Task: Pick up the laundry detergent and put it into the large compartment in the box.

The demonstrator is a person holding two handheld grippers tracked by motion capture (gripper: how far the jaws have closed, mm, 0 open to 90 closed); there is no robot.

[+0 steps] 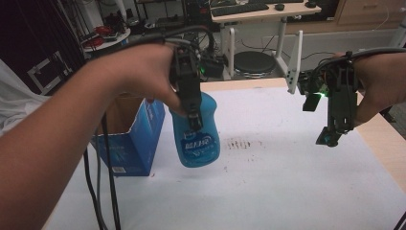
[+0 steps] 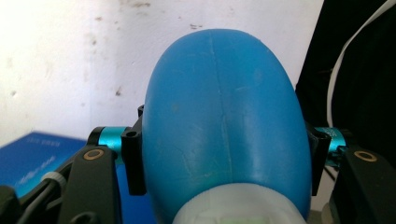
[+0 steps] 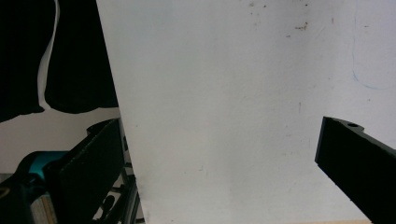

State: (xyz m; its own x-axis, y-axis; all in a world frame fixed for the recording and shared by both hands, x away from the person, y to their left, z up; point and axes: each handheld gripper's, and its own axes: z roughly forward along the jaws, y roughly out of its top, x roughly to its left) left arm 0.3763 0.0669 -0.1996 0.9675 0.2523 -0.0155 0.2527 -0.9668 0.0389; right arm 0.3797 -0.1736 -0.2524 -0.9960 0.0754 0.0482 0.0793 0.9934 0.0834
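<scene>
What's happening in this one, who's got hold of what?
A person works at a white-covered table with a gripper in each hand. The left gripper is shut on a blue bottle, its jaws pressing on both sides, and holds it clear of the table just right of an open blue box. The right gripper hangs over the table's right side with its jaws apart and nothing between them.

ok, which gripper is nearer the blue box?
Left. The left gripper holds the blue bottle in the air just right of the box; the right gripper hangs open, far across the table.
</scene>
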